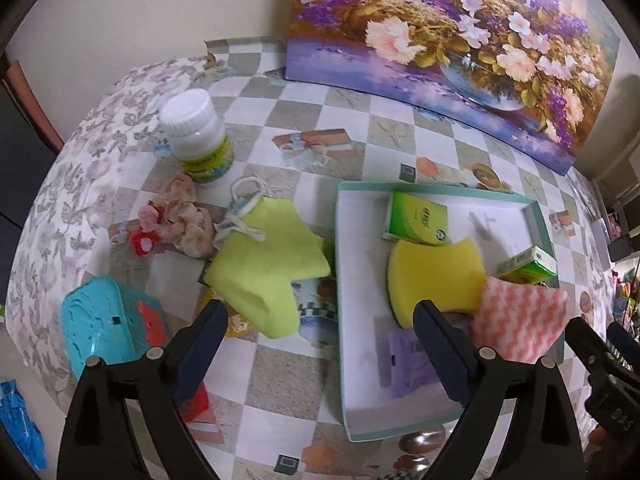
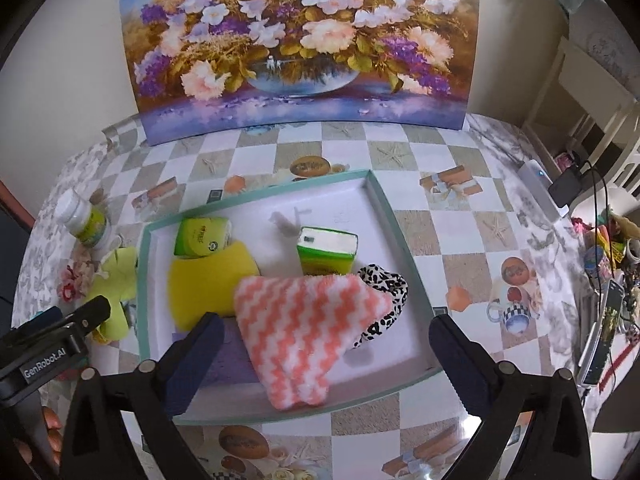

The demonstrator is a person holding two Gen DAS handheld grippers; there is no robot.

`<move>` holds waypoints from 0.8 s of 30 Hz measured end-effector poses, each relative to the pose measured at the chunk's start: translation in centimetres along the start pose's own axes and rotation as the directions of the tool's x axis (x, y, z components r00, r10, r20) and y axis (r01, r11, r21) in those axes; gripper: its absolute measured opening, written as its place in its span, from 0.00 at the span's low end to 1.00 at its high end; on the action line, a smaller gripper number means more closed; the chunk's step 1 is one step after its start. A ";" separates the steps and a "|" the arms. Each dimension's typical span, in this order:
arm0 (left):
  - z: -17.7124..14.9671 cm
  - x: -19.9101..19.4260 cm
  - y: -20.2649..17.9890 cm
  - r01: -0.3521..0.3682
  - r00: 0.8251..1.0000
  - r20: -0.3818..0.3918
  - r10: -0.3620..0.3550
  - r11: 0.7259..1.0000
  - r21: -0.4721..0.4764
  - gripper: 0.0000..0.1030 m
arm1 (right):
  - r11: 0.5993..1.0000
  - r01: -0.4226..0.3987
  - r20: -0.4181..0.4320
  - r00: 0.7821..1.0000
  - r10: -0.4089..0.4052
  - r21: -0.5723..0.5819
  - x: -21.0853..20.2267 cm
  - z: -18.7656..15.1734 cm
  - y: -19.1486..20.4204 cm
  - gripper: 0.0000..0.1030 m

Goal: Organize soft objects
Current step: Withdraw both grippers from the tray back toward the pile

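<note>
Both pairs of fingers are spread wide with nothing between them: the left gripper [image 1: 320, 320] hovers between the lime-green felt cloth [image 1: 266, 268] and the shallow teal-rimmed white tray [image 1: 339, 272], the right gripper [image 2: 324, 332] over the tray's pink-and-white zigzag fleece cloth [image 2: 298, 328]. Soft things appear to be gathered there (yellow foam sponge [image 2: 208, 284], leopard-print fabric band [image 2: 386, 292], green tissue packs [image 2: 326, 250]). The green cloth and the crumpled floral rag [image 1: 188, 222] lie on the checked table [image 1: 280, 376], probably awaiting transfer.

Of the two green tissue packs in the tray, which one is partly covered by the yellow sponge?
The left pack: the yellow sponge overlaps its lower edge. The other pack stands apart from it.
</note>
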State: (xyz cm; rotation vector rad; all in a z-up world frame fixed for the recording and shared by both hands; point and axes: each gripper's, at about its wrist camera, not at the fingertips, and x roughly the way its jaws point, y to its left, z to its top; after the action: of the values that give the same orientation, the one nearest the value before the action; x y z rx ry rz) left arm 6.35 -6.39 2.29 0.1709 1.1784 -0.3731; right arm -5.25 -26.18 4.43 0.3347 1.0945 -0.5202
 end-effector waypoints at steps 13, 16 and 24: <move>1.2 -1.2 2.3 -0.036 0.999 0.021 0.036 0.999 -0.007 0.92 | 1.000 -0.013 0.028 1.000 0.013 -0.011 -1.0 0.5 1.6 1.00; 1.7 -1.8 4.4 -0.077 0.996 0.040 0.078 0.997 -0.029 0.92 | 0.998 -0.054 0.024 0.998 0.055 -0.041 -1.0 0.4 3.4 1.00; 2.5 -2.6 11.4 -0.181 0.981 0.043 0.190 0.972 -0.146 0.92 | 0.988 -0.087 0.001 0.996 0.088 -0.125 -0.6 -0.1 8.2 1.00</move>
State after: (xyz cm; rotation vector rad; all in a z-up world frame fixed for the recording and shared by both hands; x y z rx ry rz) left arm 11.87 3.91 4.95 0.1443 1.1178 -0.1281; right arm -1.00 -19.17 5.00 0.2696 1.0954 -0.3729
